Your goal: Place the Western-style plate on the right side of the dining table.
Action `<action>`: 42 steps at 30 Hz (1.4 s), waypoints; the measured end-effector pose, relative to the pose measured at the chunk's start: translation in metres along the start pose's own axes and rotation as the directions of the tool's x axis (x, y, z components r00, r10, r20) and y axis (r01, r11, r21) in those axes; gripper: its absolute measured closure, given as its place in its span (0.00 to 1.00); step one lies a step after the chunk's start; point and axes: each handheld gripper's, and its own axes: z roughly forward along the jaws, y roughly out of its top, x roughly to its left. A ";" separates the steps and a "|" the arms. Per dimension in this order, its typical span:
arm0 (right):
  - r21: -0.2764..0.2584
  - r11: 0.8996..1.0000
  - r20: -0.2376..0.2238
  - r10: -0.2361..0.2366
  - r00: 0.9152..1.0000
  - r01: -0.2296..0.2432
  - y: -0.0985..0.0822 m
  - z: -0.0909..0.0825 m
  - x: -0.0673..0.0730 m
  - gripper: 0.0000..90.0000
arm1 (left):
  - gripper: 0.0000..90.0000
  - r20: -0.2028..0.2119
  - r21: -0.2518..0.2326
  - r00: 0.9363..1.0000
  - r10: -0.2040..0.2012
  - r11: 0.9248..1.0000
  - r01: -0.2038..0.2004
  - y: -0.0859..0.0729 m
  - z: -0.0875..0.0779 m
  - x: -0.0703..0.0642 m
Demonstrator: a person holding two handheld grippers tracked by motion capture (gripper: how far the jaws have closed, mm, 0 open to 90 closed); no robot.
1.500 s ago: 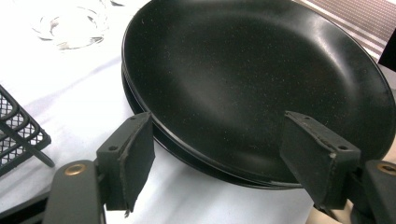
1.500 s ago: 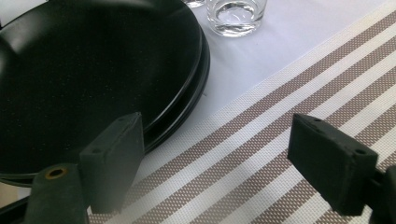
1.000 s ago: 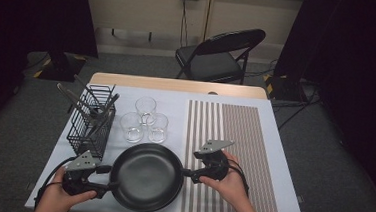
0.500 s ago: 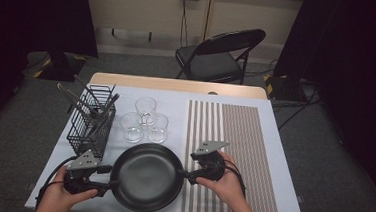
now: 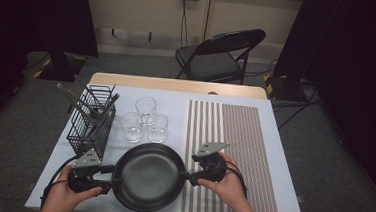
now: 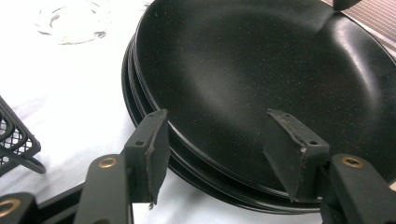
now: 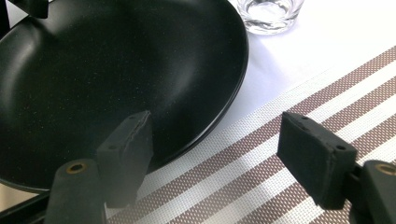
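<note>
A stack of black plates [image 5: 148, 176] lies at the table's near edge. My left gripper [image 5: 114, 176] is at its left rim. In the left gripper view the stack [image 6: 261, 70] has its rim between the jaws of the left gripper [image 6: 219, 135], one pad outside and one over the dish. These jaws have just been closing, and a gap still shows at each pad. My right gripper [image 5: 185, 178] is at the right rim. In the right gripper view the right gripper [image 7: 219, 149] is open, with one jaw over the plates [image 7: 107, 60] and the other over the striped mat [image 7: 261, 140].
Three empty glasses [image 5: 145, 119] stand just beyond the plates. A black wire basket [image 5: 92, 127] with utensils stands at the left. The brown striped mat [image 5: 234, 139] covers the table's right half. A folding chair [image 5: 219, 58] stands behind the table.
The left jaws look slightly narrower around the rim. Both hands and the plates have kept their places.
</note>
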 end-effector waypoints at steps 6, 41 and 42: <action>-0.006 1.000 -0.001 -0.003 1.000 0.003 0.000 -0.001 0.001 0.29 | 0.47 -0.009 0.005 1.000 0.004 1.000 -0.004 0.001 0.000 -0.001; 0.024 1.000 -0.008 0.002 1.000 -0.002 -0.005 0.005 0.006 0.30 | 0.51 -0.052 0.020 0.998 0.047 0.999 -0.046 0.003 0.003 -0.006; 0.024 1.000 -0.007 -0.002 1.000 0.003 -0.005 0.006 0.006 0.30 | 0.51 -0.052 0.020 0.998 0.047 0.999 -0.046 0.003 0.003 -0.006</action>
